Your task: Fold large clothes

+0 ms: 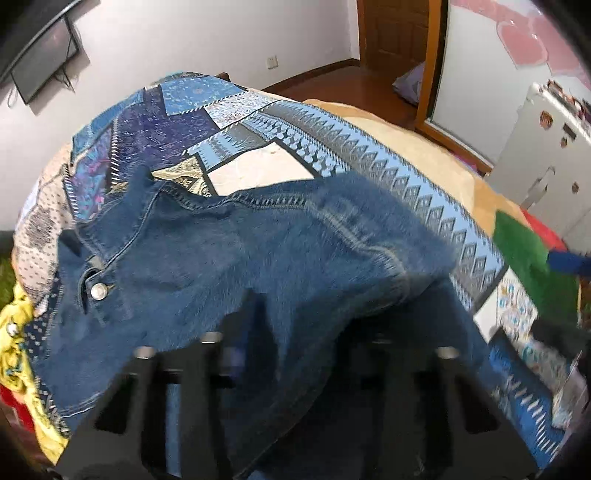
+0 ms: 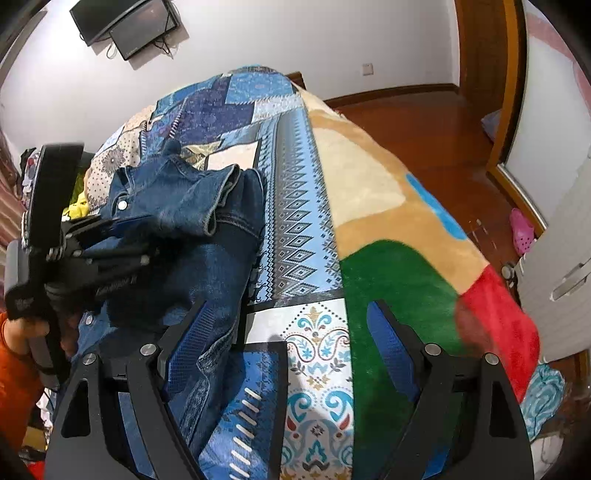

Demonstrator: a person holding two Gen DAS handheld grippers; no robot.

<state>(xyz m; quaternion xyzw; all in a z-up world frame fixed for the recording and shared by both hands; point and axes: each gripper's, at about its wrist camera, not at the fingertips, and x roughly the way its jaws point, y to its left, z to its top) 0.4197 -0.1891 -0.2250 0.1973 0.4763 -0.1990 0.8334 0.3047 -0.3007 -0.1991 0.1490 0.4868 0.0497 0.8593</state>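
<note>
A blue denim jacket (image 1: 240, 251) lies on the patterned blue bedspread (image 1: 177, 122). Its silver button (image 1: 98, 290) and collar are at the left. In the left wrist view the denim drapes over my left gripper (image 1: 295, 332) and hides the fingertips; the image is blurred. In the right wrist view the left gripper (image 2: 122, 254) is buried in bunched denim (image 2: 192, 206) and appears to hold a fold. My right gripper (image 2: 288, 314) is open and empty above the bedspread, its left finger (image 2: 192, 332) beside the jacket's edge.
A beige, green and red fleece blanket (image 2: 399, 280) covers the bed's right side. A yellow garment (image 1: 18, 321) lies at the left edge. The wooden floor (image 2: 424, 122), a door, a white cabinet (image 2: 565, 258) and a wall-mounted screen (image 2: 125, 22) surround the bed.
</note>
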